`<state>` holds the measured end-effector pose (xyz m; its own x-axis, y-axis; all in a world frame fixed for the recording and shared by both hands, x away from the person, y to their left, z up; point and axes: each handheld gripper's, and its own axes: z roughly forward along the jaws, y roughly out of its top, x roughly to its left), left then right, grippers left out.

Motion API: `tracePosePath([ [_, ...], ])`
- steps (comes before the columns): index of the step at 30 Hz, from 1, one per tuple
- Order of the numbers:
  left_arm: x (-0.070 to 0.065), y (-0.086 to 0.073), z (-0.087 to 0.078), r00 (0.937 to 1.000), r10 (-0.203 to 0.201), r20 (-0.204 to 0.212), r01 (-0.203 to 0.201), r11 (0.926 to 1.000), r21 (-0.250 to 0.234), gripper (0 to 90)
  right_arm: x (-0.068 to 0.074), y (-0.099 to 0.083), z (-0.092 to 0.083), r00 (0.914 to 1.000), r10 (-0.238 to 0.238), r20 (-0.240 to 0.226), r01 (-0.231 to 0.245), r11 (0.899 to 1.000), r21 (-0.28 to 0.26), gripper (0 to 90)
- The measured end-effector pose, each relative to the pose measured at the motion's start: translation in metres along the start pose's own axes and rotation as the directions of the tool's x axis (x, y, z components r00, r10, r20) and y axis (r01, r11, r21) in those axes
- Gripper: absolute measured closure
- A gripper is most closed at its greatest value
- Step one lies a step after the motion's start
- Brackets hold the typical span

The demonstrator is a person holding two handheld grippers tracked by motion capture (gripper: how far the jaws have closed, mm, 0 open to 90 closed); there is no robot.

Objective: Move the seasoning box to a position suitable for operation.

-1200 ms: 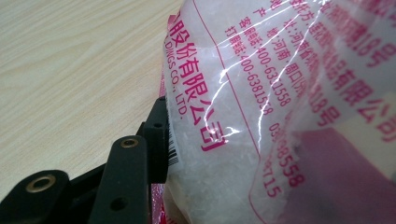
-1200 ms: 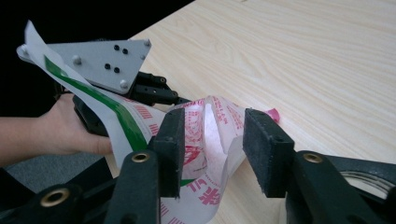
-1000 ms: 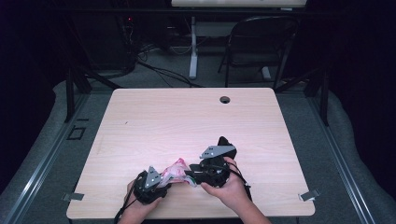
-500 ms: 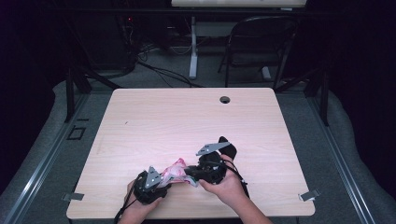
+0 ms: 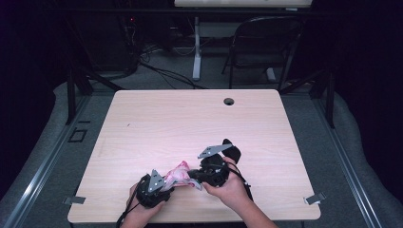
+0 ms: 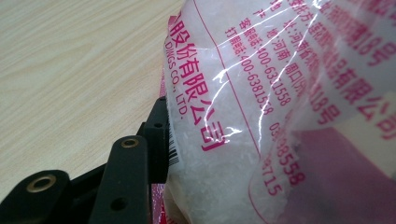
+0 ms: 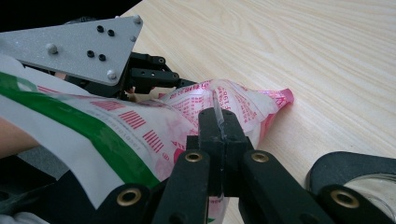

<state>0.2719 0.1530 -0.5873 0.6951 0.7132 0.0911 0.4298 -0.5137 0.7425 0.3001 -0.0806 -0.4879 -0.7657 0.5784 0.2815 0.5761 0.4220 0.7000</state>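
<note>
Fingers [image 7: 219,135] pinch crinkled clear bag [image 7: 205,107], pink print, white granules.

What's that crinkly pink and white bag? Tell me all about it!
The bag is clear, shiny plastic printed with pink letters and a barcode, holding white grains. It lies crumpled near the table's front edge. The left gripper holds one end; the right gripper has just closed, pinching a fold.

Both tools [image 5: 183,179] clamped, facing inward

Each black hand-held gripper [image 5: 194,176] carries brass-ringed pivots and a grey screwed plate.
</note>
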Motion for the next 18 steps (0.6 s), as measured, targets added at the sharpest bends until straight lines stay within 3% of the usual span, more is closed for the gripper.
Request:
tracePosePath([
  [12,-0.004,0.004,-0.003,0.9975,0.049,-0.052,-0.049,0.9987,-0.01,56.1,0.002,0.001,-0.004,0.9997,-0.021,0.011,0.021,1.0,-0.011,90.0],
  [18,-0.003,0.011,-0.009,0.9926,0.087,-0.085,-0.089,0.9958,-0.02,56.2,0.004,0.005,-0.01,0.9996,-0.027,0.009,0.027,0.999,-0.029,90.0],
])
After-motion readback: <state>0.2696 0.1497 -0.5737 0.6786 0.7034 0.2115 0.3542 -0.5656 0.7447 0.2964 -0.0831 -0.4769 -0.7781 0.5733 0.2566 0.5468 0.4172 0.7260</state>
